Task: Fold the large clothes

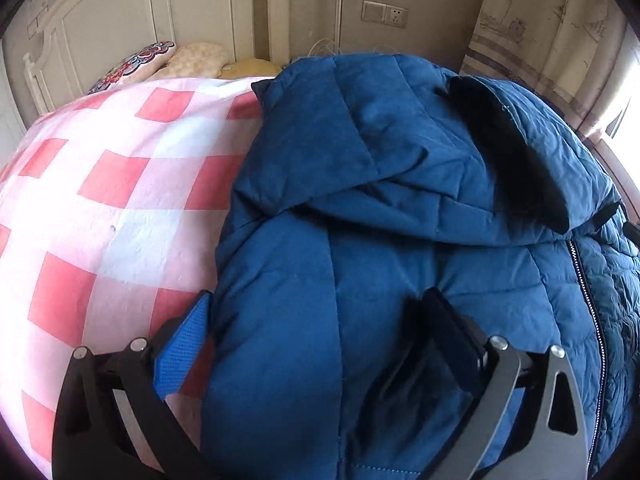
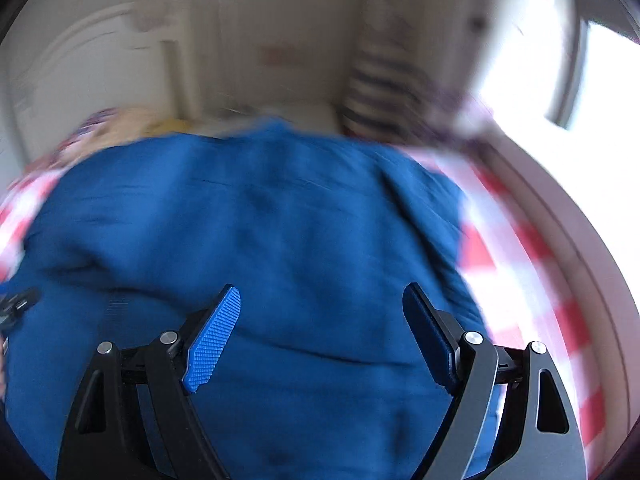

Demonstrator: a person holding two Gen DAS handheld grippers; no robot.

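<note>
A blue padded jacket [image 1: 360, 208] lies spread on a bed with a pink, red and white checked sheet [image 1: 112, 200]. Its hood, with a dark lining [image 1: 508, 152], rests folded over the body, and a zip runs down the right edge. My left gripper [image 1: 318, 296] hovers open over the jacket's left edge; one blue pad [image 1: 180, 352] is above the sheet and the other finger above the fabric, with neither pressing. In the blurred right wrist view, my right gripper [image 2: 322, 288] is open above the jacket [image 2: 260, 220] with nothing held.
Patterned pillows [image 1: 136, 64] lie at the head of the bed against a cream headboard [image 1: 100, 20]. A wall socket [image 1: 384, 14] is behind the jacket. A bright window [image 2: 560, 80] and the bed's edge [image 2: 568, 240] are on the right.
</note>
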